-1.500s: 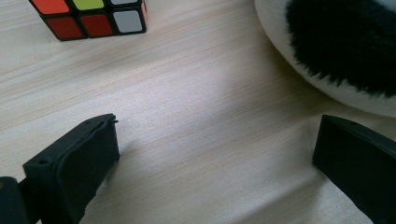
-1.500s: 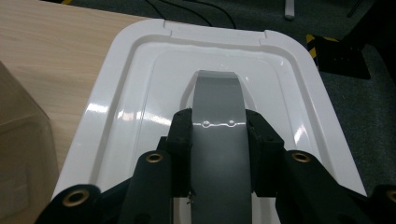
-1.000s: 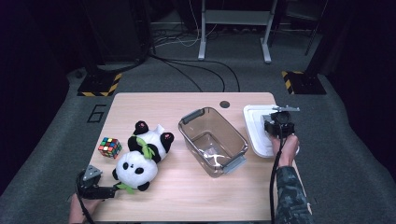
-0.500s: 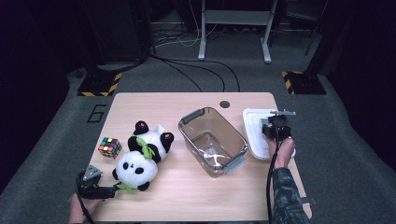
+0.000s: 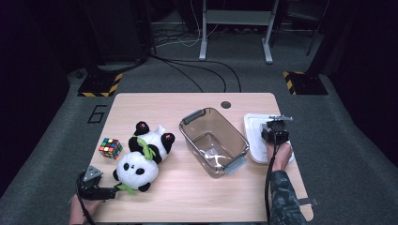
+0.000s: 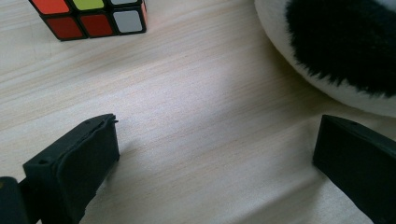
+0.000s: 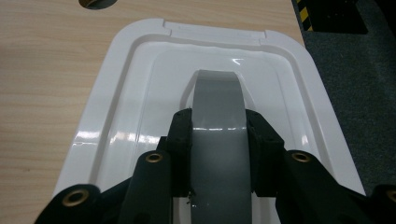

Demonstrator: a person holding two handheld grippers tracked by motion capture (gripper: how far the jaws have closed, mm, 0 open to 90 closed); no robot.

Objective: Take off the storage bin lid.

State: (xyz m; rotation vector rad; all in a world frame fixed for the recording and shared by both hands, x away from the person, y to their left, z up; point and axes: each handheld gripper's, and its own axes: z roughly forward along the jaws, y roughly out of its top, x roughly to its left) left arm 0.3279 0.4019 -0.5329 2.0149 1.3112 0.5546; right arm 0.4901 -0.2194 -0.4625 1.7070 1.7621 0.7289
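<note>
My right gripper [image 7: 218, 126] is shut on a grey roll of tape [image 7: 218, 95], held edge-on just above a white plastic lid [image 7: 116, 116]. In the high view that gripper [image 5: 276, 131] hovers over the lid [image 5: 254, 140] at the table's right edge. My left gripper [image 6: 215, 140] rests low on the wood with its jaws wide apart and only bare table between them. A Rubik's cube [image 6: 88, 16] lies ahead of it to the left, and a panda plush [image 6: 336, 42] bulges in at the right. From above, the left gripper [image 5: 112, 191] points at the panda [image 5: 141, 159].
A clear plastic bin [image 5: 213, 140] with grey handles stands in the middle of the table, between the panda and the lid. The cube [image 5: 110, 147] sits left of the panda. A cable hole [image 5: 225, 104] marks the far edge. Dark floor surrounds the table.
My right gripper has sunk toward the white lid with the tape roll still in its jaws. The left gripper, panda, cube and bin have stayed put.
</note>
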